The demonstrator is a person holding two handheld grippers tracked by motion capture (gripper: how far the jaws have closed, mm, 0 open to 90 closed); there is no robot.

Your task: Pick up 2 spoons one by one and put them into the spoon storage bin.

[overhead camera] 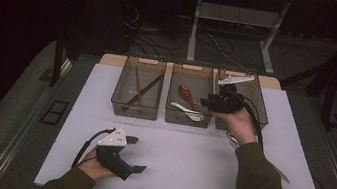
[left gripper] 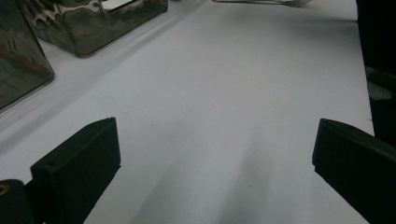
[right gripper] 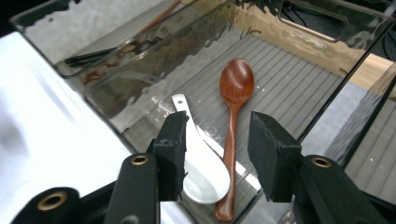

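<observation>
A brown wooden spoon (right gripper: 236, 93) and a white spoon (right gripper: 201, 168) lie side by side on the floor of the middle clear bin (right gripper: 116, 93). My right gripper (right gripper: 215, 135) hovers over that bin's near end, jaws apart, with nothing pressed between the pads; the spoons lie below them. In the high view the right gripper (overhead camera: 206, 101) reaches in from the right over the wooden spoon (overhead camera: 186, 93) and white spoon (overhead camera: 186, 111). My left gripper (overhead camera: 137, 154) rests open on the white table (overhead camera: 186, 168) at the front left, its jaws (left gripper: 215, 154) wide with only bare table between them.
Three clear bins stand in a row at the back: the left bin (overhead camera: 135, 109) holds chopsticks (overhead camera: 144, 90), then the middle bin (overhead camera: 187, 122) and the right bin (overhead camera: 258, 108). A metal utensil (overhead camera: 280, 173) lies on the table, partly under the right forearm.
</observation>
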